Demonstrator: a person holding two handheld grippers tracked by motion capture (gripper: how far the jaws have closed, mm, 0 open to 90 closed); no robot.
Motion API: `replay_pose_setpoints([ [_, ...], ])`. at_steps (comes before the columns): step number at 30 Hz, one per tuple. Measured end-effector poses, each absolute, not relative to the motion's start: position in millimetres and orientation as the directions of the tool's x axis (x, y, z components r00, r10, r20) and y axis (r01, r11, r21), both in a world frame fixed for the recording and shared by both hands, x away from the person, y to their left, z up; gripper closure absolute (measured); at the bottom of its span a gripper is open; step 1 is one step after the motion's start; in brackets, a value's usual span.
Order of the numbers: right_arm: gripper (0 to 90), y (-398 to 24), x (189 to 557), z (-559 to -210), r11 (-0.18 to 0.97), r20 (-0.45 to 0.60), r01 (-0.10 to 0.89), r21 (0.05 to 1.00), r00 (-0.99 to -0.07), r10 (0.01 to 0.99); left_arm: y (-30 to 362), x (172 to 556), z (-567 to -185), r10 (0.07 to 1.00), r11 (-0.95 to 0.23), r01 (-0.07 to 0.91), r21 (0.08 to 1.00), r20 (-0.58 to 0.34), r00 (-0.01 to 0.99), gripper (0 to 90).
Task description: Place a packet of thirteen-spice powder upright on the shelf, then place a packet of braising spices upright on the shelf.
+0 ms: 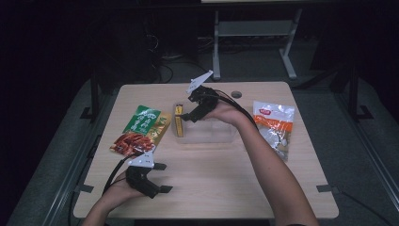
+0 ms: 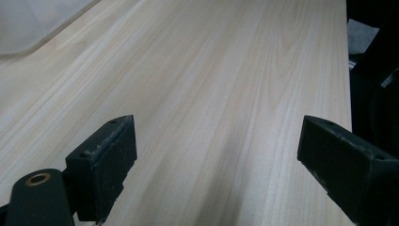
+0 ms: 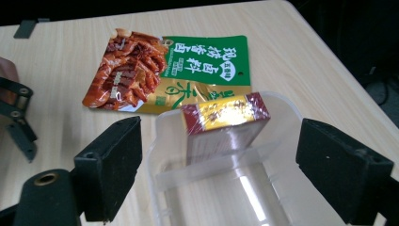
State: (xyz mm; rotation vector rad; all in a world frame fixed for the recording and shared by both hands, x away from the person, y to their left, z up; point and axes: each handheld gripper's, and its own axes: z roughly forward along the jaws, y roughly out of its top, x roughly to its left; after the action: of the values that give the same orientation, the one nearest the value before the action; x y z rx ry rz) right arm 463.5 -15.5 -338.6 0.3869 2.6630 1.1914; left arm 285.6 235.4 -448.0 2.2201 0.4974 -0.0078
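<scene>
**Box in bin, right gripper spread above it**

Pale wooden table [image 1: 211, 174]. Clear plastic rectangular bin [image 1: 207, 132] at centre. Green-and-red flat snack pouch [image 1: 141, 129] just left of the bin. Red-and-yellow slim carton [image 3: 225, 123] leans on end inside the bin's left end wall, long axis front-to-back across the table in the high view, yellow face up. Right gripper [image 1: 190, 115] directly over it, jaws wide, nothing between them. Left gripper [image 1: 162, 178] near the front edge, wide, empty, well apart; right is nearer.

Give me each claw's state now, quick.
Left claw: open, nothing between the jaws, bare table below.
Right claw: open, over the clear tub with the box inside, holding nothing.
</scene>
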Motion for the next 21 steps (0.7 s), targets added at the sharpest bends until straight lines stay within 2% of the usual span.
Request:
replay_pose_setpoints([
  [2, 14.5, -25, 449, -335, 0.613, -0.046, 0.198, 0.765, -0.933, 0.358, 233, 285, -450, 0.341, -0.579, 0.349, 0.737, -0.169, 0.925, 11.9],
  [11, 14.5, -50, 411, -341, 0.598, -0.051, 0.208, 0.774, -0.921, 0.386, 229, 281, -452, 0.335, -0.592, 0.342, 0.73, -0.164, 0.928, 11.9],
  [21, 14.2, -71, 374, -377, 0.561, -0.002, 0.254, 0.788, -0.91, 0.415, 232, 283, -454, 0.338, -0.598, 0.349, 0.721, -0.168, 0.926, 12.2],
])
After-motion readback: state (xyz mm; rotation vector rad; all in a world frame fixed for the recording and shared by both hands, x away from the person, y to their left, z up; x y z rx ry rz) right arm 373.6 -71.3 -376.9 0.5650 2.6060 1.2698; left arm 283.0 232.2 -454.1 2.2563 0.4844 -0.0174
